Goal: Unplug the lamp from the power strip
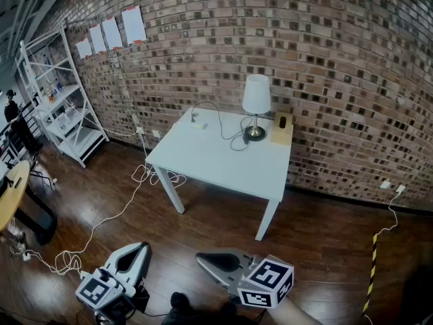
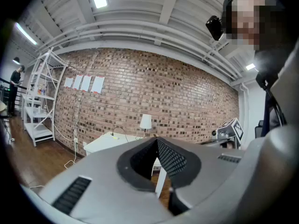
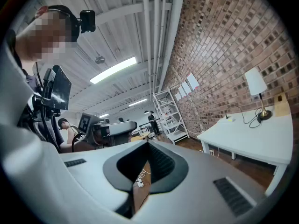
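Two grippers are seen low in the head view, the left gripper (image 1: 139, 249) and the right gripper (image 1: 206, 258). Both are held well apart from the white table (image 1: 216, 161), presumably because no approach has begun. The lamp (image 1: 256, 100) is set near the brick wall, and its cord (image 1: 226, 131) is looped across to the power strip (image 1: 197, 124) by the table's far left edge.

In the left gripper view, the jaws are closed on nothing and aimed toward the table.

In the right gripper view, the jaws are likewise pressed together, empty, and turned aside from the lamp.
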